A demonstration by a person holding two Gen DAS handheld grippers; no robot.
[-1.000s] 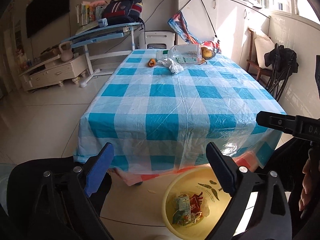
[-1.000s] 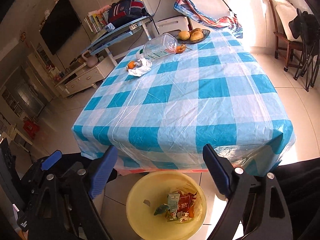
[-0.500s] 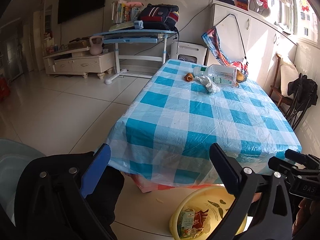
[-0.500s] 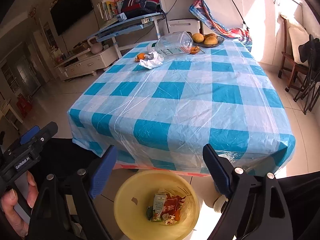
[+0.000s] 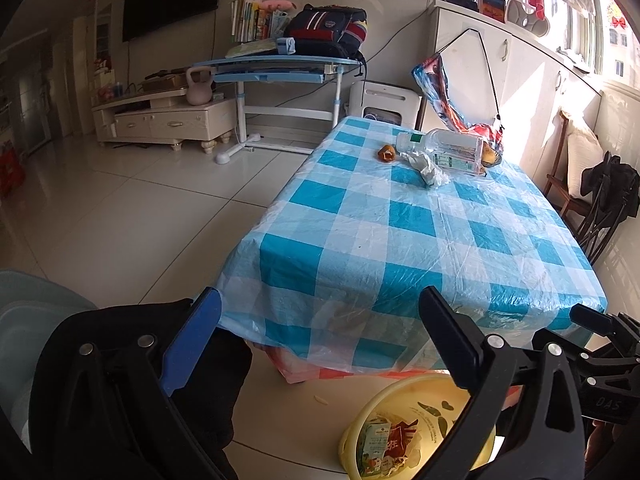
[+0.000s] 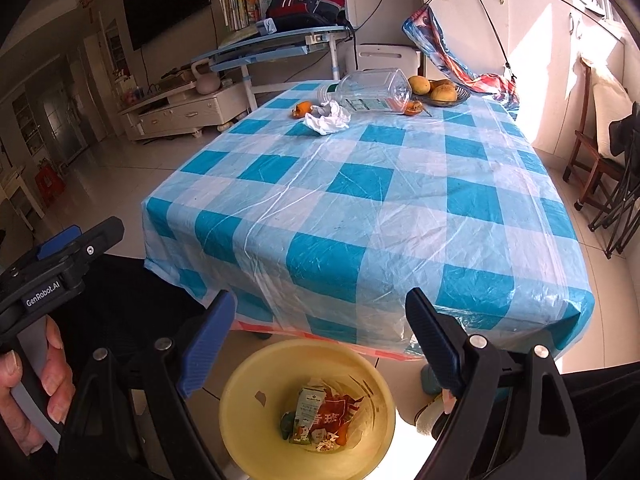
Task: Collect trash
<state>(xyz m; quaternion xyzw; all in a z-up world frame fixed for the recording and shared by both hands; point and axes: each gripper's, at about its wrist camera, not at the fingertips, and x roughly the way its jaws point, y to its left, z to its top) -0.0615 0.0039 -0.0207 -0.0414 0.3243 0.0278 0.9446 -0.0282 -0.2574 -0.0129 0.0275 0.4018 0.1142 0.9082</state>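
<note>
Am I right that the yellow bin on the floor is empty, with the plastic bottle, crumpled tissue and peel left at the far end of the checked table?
Not quite: the yellow bin is not empty. The right wrist view shows a small carton and a red wrapper inside. The plastic bottle, crumpled tissue and peel do lie at the table's far end.
</note>
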